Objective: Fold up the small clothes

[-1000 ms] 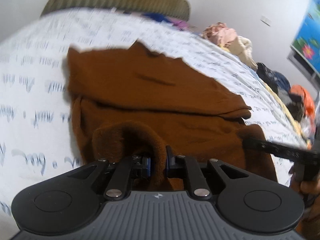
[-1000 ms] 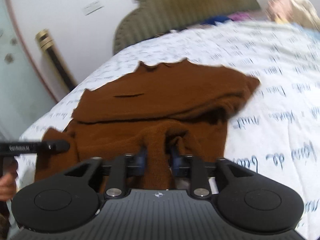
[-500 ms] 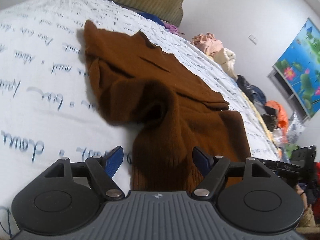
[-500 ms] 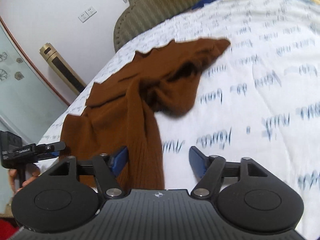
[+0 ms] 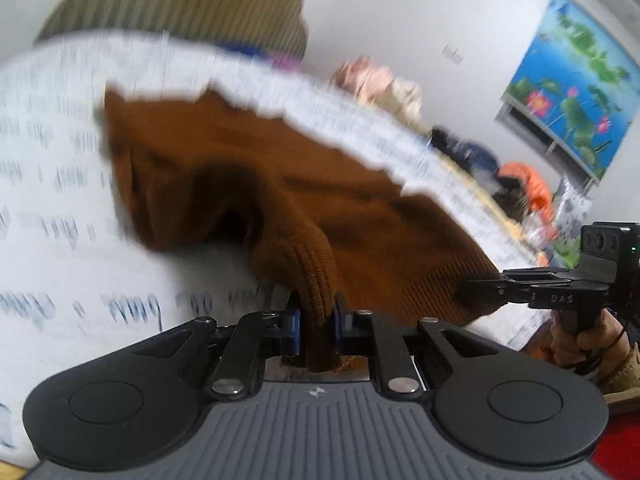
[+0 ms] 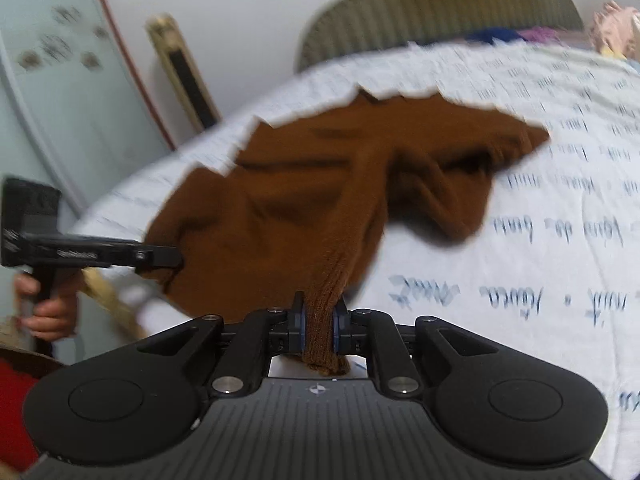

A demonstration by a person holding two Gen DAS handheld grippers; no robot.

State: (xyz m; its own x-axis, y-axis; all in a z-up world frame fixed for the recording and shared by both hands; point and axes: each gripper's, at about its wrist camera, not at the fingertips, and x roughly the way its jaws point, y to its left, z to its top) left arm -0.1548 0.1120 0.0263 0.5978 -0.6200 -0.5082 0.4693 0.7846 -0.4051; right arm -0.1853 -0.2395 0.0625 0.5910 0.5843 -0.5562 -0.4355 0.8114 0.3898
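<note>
A brown knitted sweater lies partly folded on the white bedsheet with blue writing. My left gripper is shut on a ribbed edge of the sweater, which bunches up between its blue pads. In the right wrist view the same sweater spreads toward the headboard, and my right gripper is shut on another ribbed edge. Each gripper shows in the other's view, at the sweater's corner: the right one, the left one. Both views are blurred.
An olive striped headboard stands at the far end of the bed. A pile of other clothes lies along the bed's right side. A flower picture hangs on the wall. A gold standing unit is by the left wall.
Half a second ago both grippers were open beside the sweater. Now both have shut on its ribbed edges and the cloth is lifted near the grippers.
</note>
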